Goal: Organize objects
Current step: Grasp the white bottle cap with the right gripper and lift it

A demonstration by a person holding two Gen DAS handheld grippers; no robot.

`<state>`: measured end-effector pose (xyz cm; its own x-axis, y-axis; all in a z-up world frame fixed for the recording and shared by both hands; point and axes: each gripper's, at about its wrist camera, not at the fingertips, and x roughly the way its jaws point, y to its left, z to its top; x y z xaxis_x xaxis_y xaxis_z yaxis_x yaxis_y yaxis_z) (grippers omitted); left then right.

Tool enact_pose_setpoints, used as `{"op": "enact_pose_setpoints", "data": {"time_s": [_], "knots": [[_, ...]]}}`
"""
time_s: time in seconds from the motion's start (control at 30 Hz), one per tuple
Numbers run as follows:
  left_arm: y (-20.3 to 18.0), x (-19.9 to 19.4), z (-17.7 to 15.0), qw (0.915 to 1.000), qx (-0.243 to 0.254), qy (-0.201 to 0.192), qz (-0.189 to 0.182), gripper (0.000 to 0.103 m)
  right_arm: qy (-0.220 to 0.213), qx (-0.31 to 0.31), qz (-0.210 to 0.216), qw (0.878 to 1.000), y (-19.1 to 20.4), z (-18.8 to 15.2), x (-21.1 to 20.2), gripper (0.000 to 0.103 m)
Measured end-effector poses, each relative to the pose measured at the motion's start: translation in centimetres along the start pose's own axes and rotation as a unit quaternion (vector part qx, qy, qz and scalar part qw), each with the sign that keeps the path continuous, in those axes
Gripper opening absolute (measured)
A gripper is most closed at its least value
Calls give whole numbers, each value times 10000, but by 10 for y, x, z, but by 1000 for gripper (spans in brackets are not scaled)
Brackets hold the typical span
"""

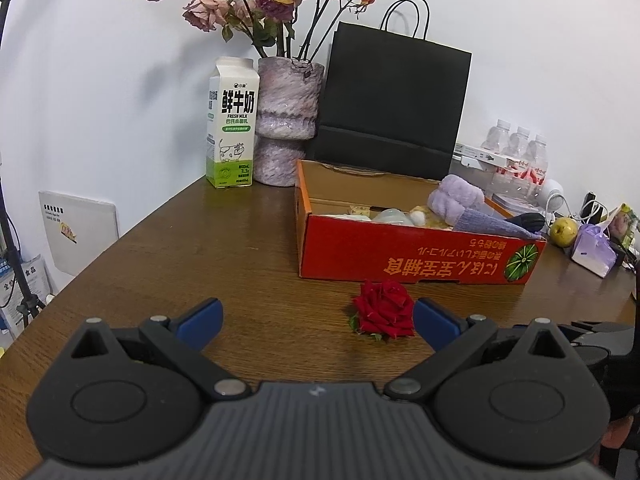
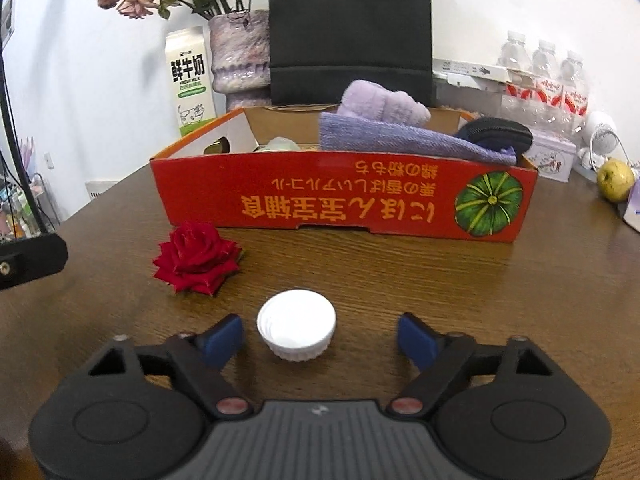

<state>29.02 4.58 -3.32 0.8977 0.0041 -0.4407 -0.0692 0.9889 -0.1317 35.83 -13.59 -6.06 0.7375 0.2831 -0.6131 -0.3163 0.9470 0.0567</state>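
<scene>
A red rose head (image 1: 384, 314) lies on the wooden table in front of a red cardboard box (image 1: 416, 258). My left gripper (image 1: 318, 322) stands open, the rose just left of its right blue pad and nothing gripped. In the right wrist view the rose (image 2: 196, 258) lies left of a white ribbed bottle cap (image 2: 296, 330), open side up. My right gripper (image 2: 322, 340) is open, with the cap between its blue pads, nearer the left one, and gaps on both sides. The box (image 2: 344, 196) holds purple towels, a dark pouch and small pale items.
Behind the box stand a milk carton (image 1: 231, 124), a purple vase of dried roses (image 1: 286, 120) and a black paper bag (image 1: 394, 100). Water bottles (image 2: 544, 80), a small tin (image 2: 550, 158), a yellow-green fruit (image 2: 614, 180) and cables crowd the right side. The left gripper's body (image 2: 28, 258) shows at the left edge.
</scene>
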Motion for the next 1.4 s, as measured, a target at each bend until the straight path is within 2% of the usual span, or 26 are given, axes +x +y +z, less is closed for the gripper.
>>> {"op": "enact_pose_setpoints", "data": {"time_s": [0.07, 0.1, 0.13, 0.17, 0.3, 0.4, 0.53, 0.87, 1.13, 1.4], "knots": [[0, 0, 0, 10000, -3, 4, 2, 103, -27, -86, -34, 10000, 4, 0, -1, 59], [0, 0, 0, 10000, -2, 5, 2, 103, -44, -119, -20, 9999, 4, 1, -1, 55], [0, 0, 0, 10000, -3, 5, 2, 103, -65, -137, 7, 9999, 5, 1, -2, 41], [1, 1, 0, 10000, -10, 8, 7, 103, -91, -132, 40, 9999, 4, 0, -3, 39], [5, 4, 0, 9999, -96, 55, 58, 103, -248, 48, 91, 9996, -2, 0, -8, 39], [10, 6, 0, 9997, -188, 102, 95, 103, -614, 89, 61, 9981, -3, -2, -20, 39], [13, 7, 1, 9995, -250, 130, 131, 103, -1077, -182, -87, 9940, 0, -8, -38, 39], [9, 11, -4, 9995, -94, 290, 61, 103, -1489, -161, -153, 9886, -22, -22, -71, 39], [-4, 16, -8, 9990, 142, 408, 100, 103, -1557, -151, -204, 9875, -46, -30, -84, 39], [-32, 29, -7, 9971, 475, 591, 42, 103, -1498, -115, -143, 9885, -70, -35, -89, 39]]}}
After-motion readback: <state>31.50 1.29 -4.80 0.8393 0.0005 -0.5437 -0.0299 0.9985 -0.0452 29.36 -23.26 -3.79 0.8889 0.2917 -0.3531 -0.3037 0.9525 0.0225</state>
